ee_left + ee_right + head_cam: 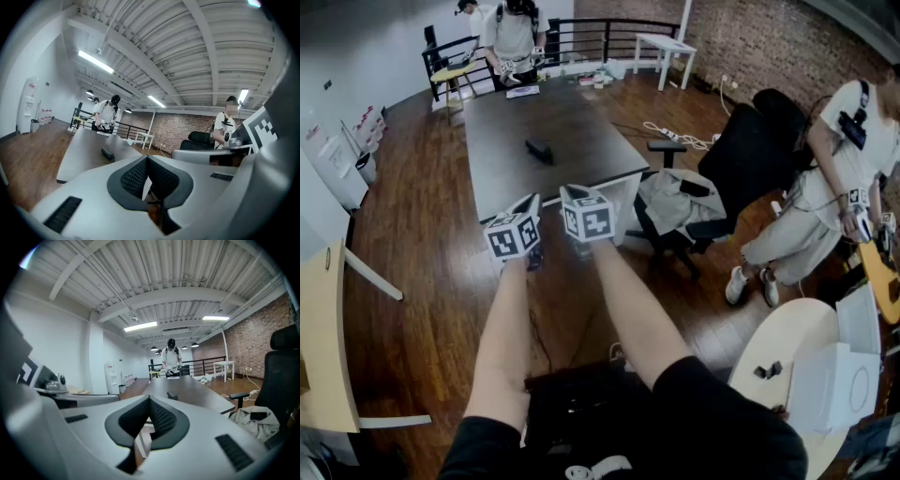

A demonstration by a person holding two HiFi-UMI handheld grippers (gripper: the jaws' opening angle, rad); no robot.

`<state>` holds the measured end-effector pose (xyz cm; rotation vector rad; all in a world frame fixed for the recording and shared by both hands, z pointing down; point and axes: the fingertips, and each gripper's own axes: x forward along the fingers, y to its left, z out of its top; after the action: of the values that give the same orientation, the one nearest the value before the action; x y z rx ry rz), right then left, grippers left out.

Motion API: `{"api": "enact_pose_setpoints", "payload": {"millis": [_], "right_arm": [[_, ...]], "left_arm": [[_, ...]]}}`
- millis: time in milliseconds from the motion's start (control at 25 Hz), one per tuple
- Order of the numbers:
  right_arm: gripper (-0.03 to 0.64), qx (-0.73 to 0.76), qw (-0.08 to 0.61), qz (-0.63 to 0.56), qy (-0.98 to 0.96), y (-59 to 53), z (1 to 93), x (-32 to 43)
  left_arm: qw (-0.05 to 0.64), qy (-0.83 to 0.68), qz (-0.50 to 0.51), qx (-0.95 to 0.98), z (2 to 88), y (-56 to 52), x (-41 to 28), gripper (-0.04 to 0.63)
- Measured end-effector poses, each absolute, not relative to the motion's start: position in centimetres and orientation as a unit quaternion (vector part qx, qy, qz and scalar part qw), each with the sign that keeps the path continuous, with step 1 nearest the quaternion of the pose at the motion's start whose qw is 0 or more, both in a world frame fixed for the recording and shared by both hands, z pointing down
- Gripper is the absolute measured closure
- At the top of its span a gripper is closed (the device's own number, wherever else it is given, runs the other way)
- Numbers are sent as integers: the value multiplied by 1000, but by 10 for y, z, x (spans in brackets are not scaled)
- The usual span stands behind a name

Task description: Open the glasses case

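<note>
The glasses case (539, 149) is a small dark oblong lying on the long dark table (581, 141), far ahead of both grippers. It also shows in the left gripper view, glasses case (108, 153), and in the right gripper view, glasses case (172, 396). My left gripper (529, 206) and right gripper (577, 197) are held side by side over the wooden floor, just short of the table's near edge. The left gripper (146, 161) has its ribbed pads pressed together with nothing between them. The right gripper (150, 404) is likewise shut and empty.
A black office chair (741, 159) with clothing draped on it stands right of the table. One person (839, 178) stands at the right, another (514, 37) at the table's far end. A round white table (787, 347) is near right, a pale table (323, 337) at left.
</note>
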<state>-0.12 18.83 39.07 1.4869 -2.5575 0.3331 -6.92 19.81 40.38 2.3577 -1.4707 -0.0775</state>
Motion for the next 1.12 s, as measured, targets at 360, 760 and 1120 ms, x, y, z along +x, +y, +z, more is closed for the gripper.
{"api": "enact_pose_setpoints", "payload": {"millis": [360, 760, 1120], "right_arm": [[607, 491, 90, 117, -859, 199, 406, -13], [607, 507, 94, 115, -849, 185, 414, -1], [607, 510, 89, 126, -847, 142, 430, 5]], "left_arm": [[183, -522, -39, 832, 408, 209, -87, 606], [193, -523, -38, 830, 421, 197, -85, 606], [203, -528, -29, 824, 439, 156, -88, 606]]}}
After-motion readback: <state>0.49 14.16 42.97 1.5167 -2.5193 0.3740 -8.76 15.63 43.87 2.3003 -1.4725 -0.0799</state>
